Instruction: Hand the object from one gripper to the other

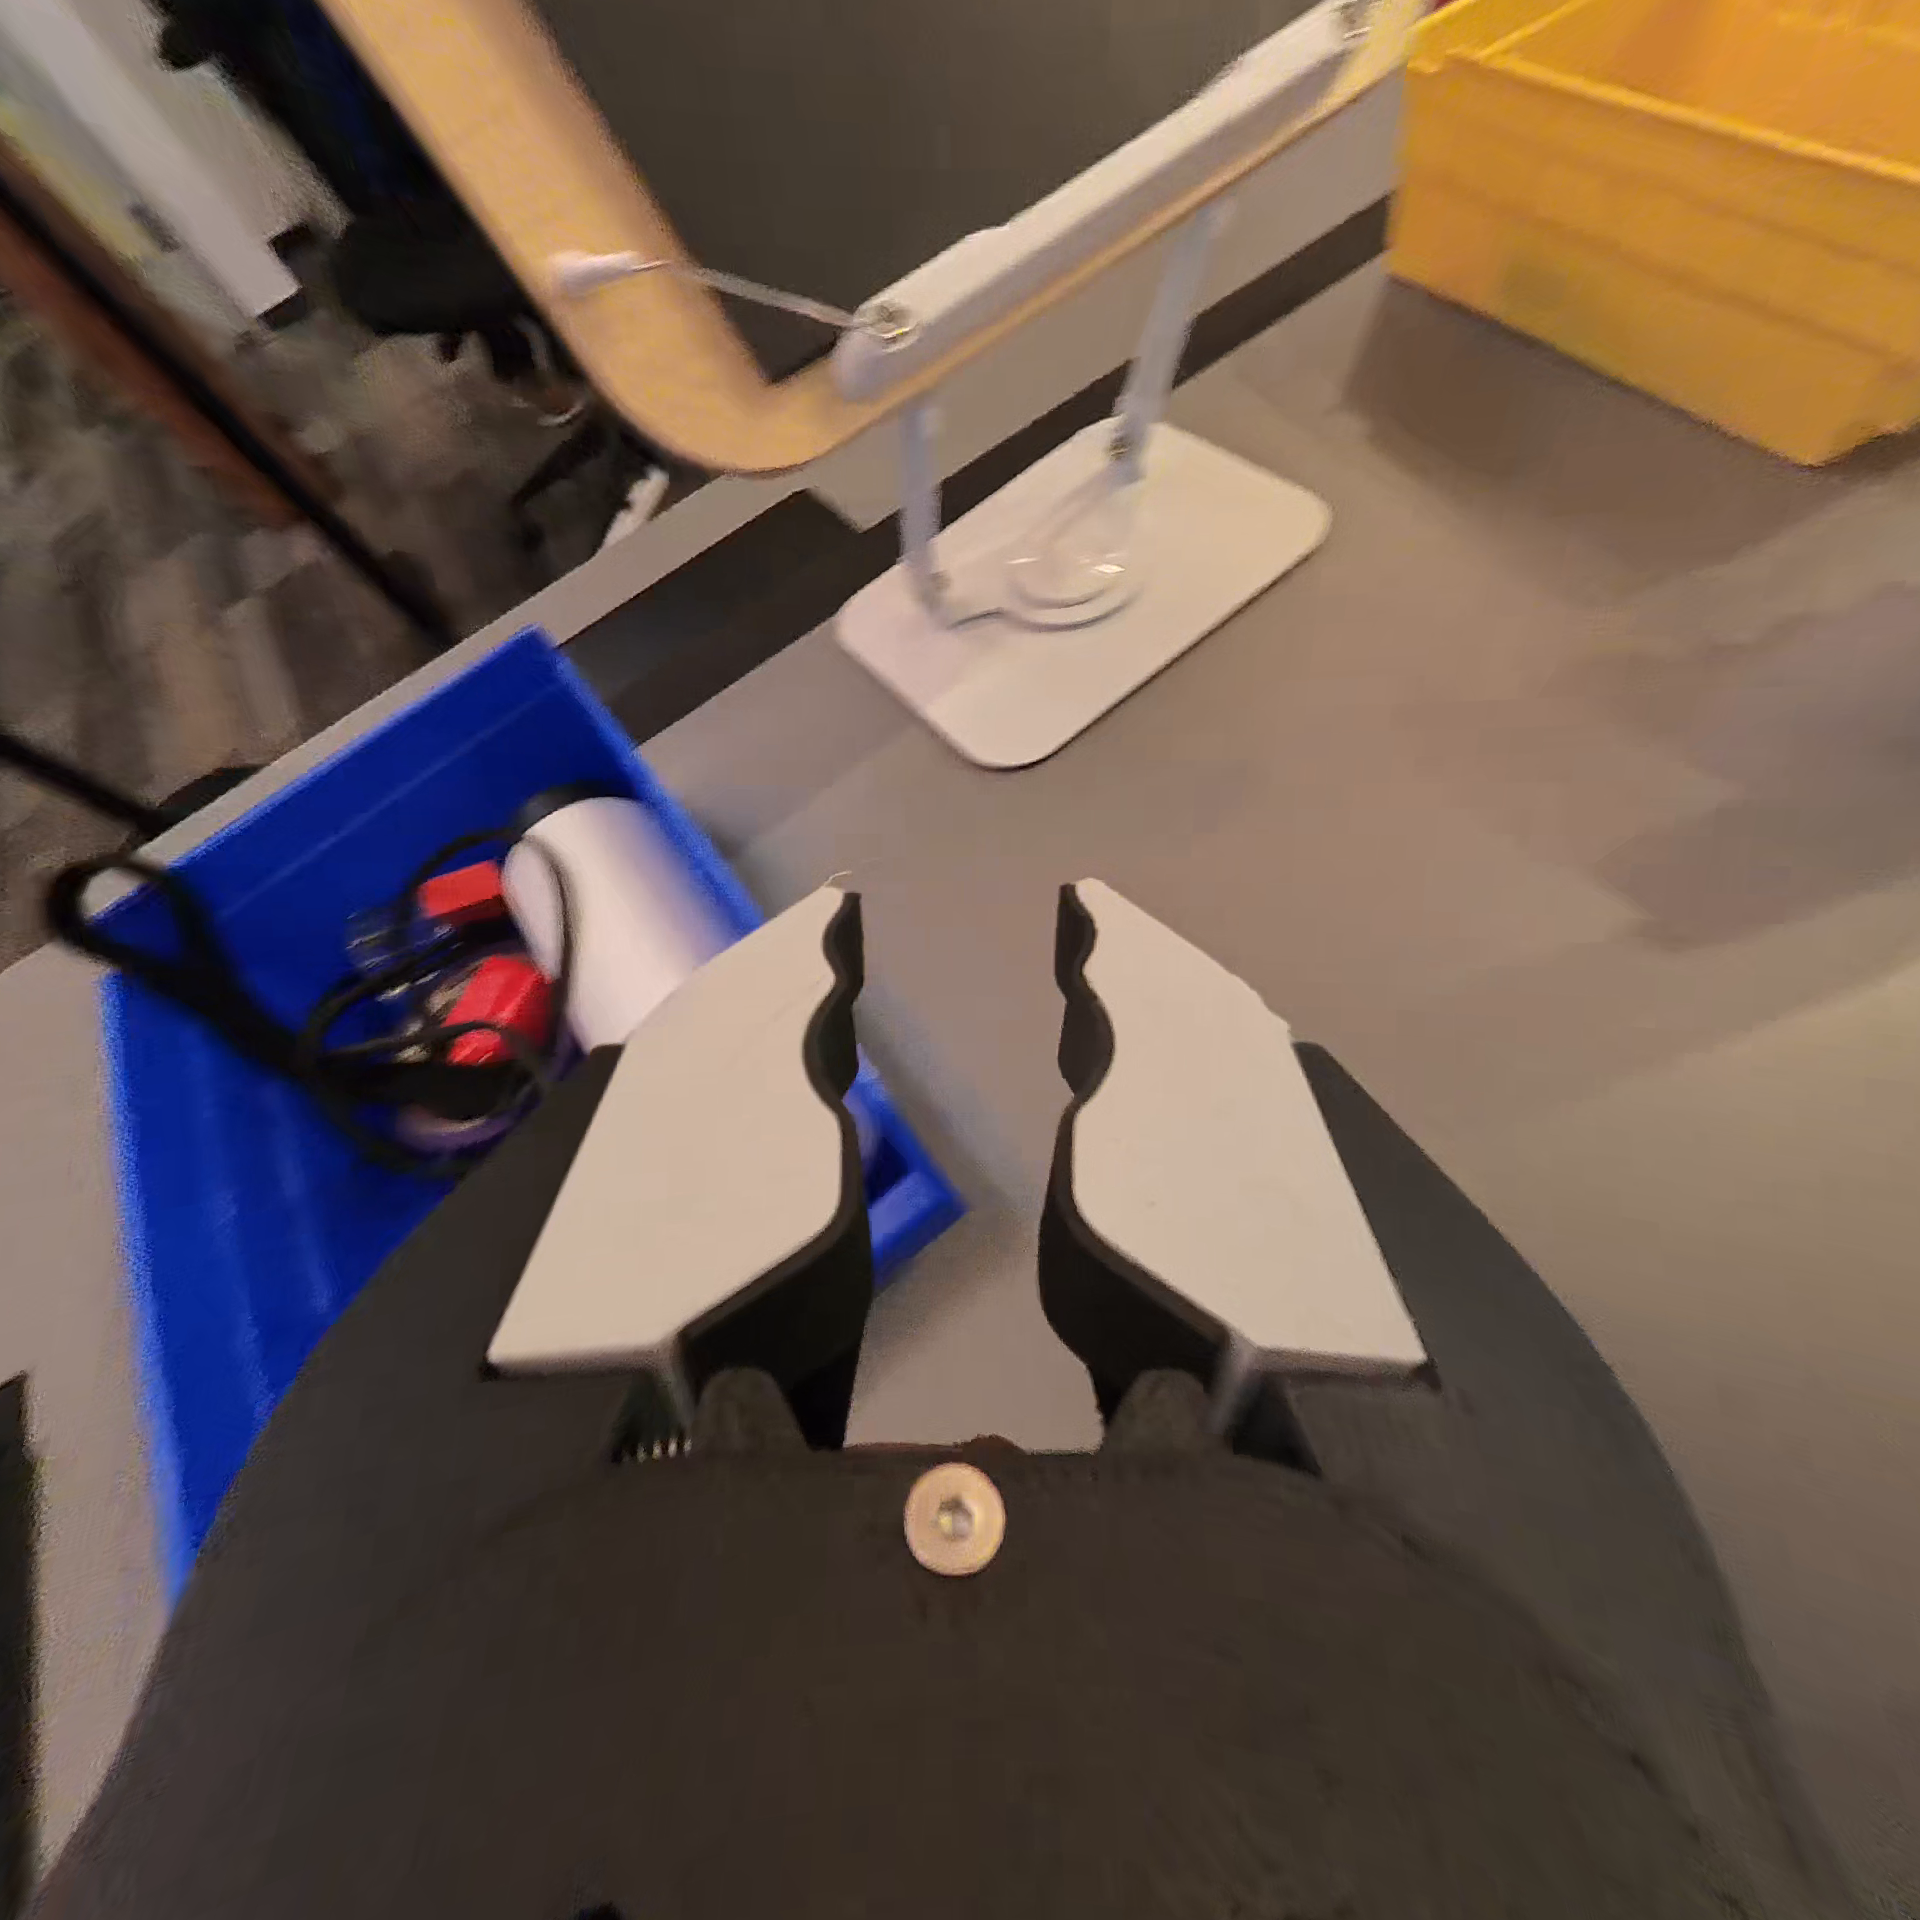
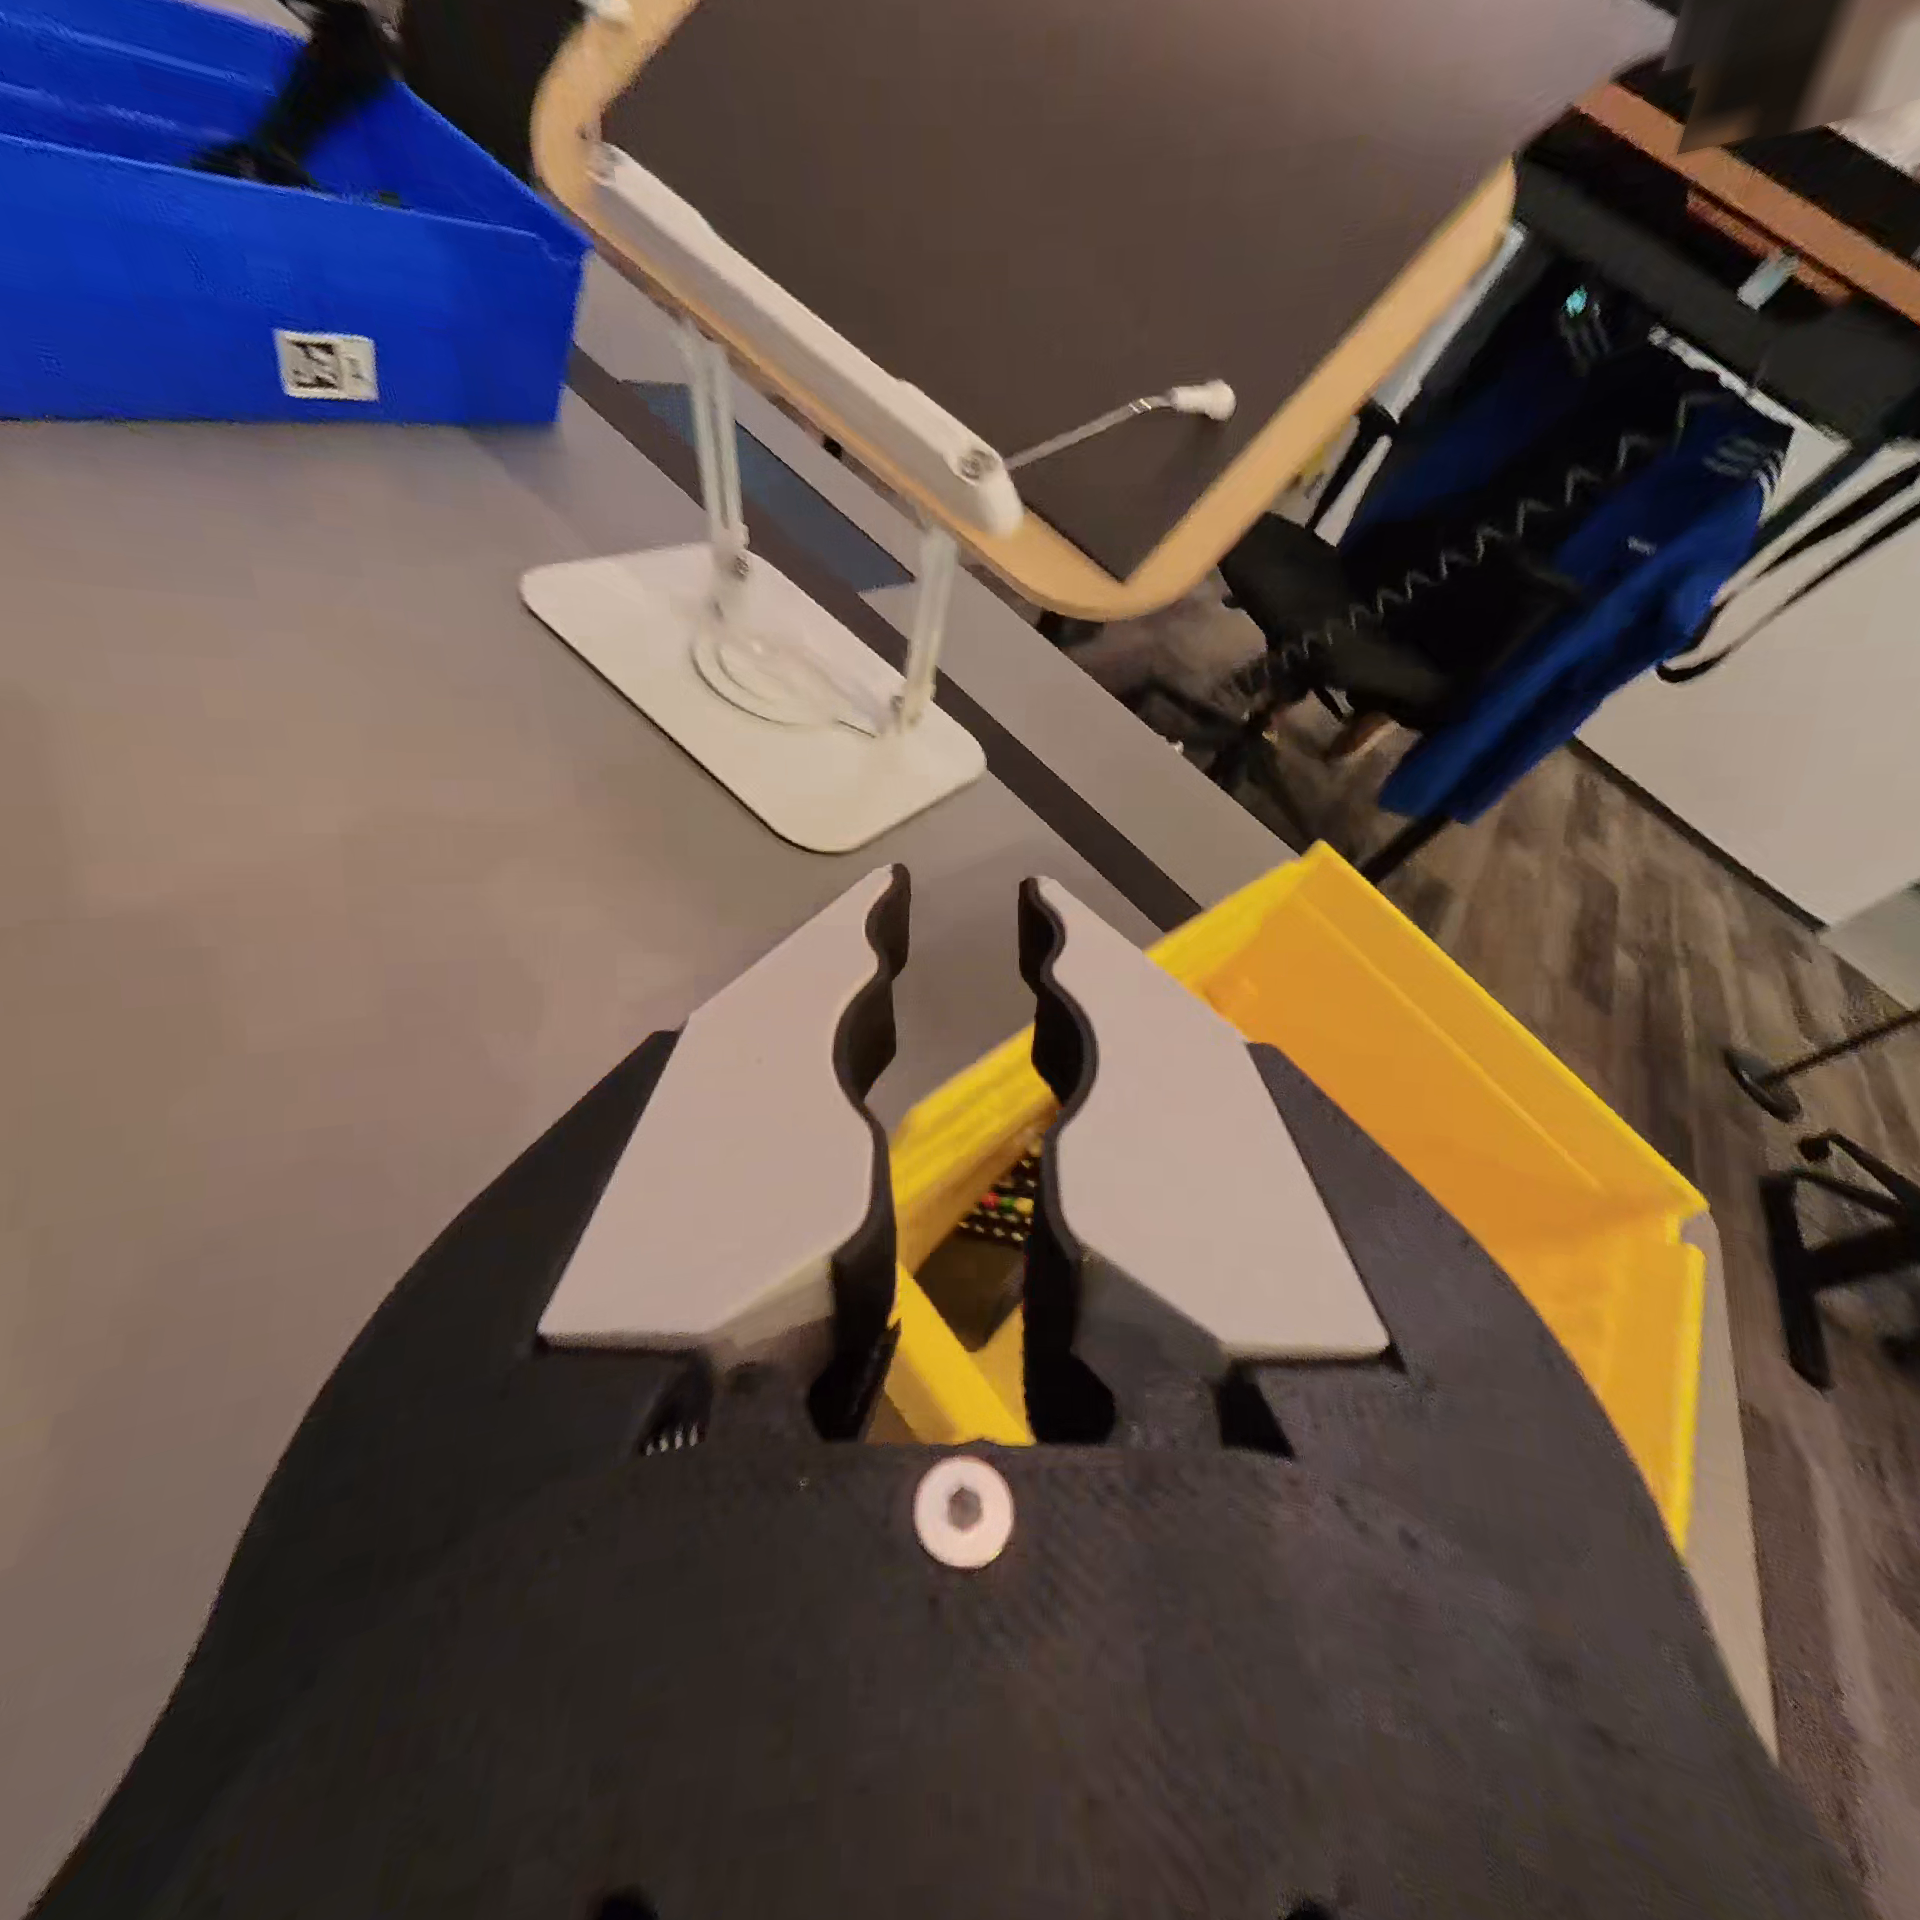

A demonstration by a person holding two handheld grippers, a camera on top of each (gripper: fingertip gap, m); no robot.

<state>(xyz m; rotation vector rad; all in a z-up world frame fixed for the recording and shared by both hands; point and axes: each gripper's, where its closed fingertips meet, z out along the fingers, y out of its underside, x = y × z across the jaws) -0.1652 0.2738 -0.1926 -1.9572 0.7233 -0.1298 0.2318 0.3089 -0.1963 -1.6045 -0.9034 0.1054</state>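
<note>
The handover is sitting at its very start, by my judgement: neither tool is carrying anything. The left gripper [image 1: 958, 904] is hovering over the grey table [image 1: 1455, 1039] with its jaws spread and only bare tabletop showing between them. At about nine o'clock from its tips the blue bin [image 1: 260, 1195] is holding a white roll [image 1: 623, 914], red pieces [image 1: 499, 997] and a tangle of black cable [image 1: 208, 977]; which of these is the object to be passed I cannot tell. The right gripper [image 2: 964, 899] is hanging with its jaws parted more narrowly, empty, above the yellow bin [image 2: 1455, 1091], which is lying from three to five o'clock. A white stand [image 2: 748, 686] is standing at twelve o'clock. Picking up, meeting and releasing all appear to be remaining.
</note>
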